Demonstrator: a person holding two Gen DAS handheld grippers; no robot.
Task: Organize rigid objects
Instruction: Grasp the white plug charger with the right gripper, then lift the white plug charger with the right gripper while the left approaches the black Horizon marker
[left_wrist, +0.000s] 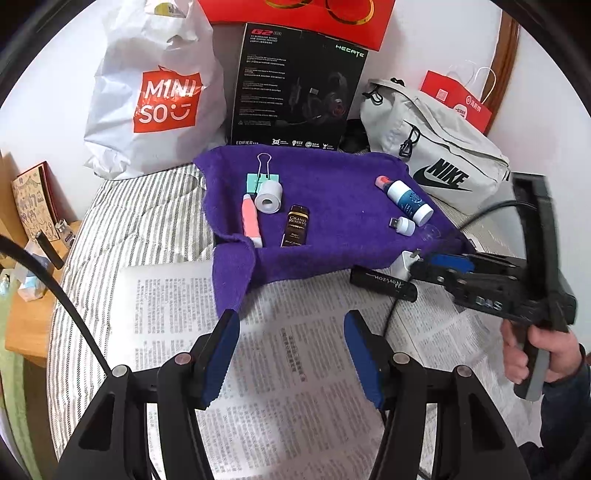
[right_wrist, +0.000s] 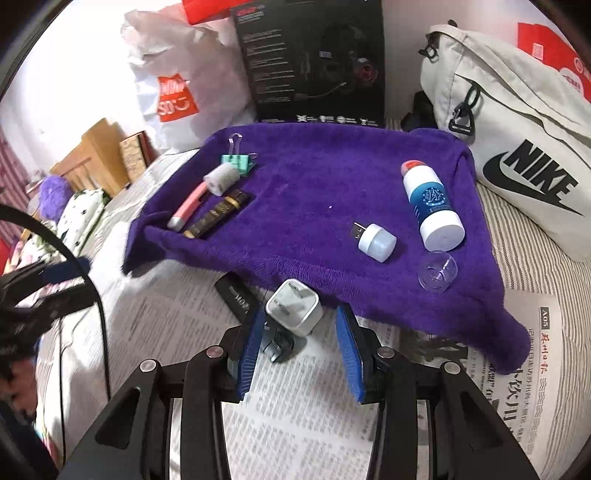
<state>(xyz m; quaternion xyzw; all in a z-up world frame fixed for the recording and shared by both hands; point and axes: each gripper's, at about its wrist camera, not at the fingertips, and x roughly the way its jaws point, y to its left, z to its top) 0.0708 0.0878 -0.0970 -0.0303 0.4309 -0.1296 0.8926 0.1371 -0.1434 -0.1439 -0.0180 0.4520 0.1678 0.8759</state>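
At the top of the left wrist view, the red box (left_wrist: 295, 18) is cut off by the frame edge. The right gripper (left_wrist: 424, 267) covers most of the white charger (left_wrist: 404, 263) at right. In the right wrist view, the black case (right_wrist: 236, 295) runs under a blue pad, and the left gripper (right_wrist: 48, 273) at left is blurred.

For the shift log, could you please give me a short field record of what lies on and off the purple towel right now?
surface: newspaper over striped bedding
towel left group: binder clip, tape roll, pink pen, brown bottle
towel right group: glue bottle, USB light, clear cap
off towel: white charger, black case
left tongs: open, empty
right tongs: open, near the charger
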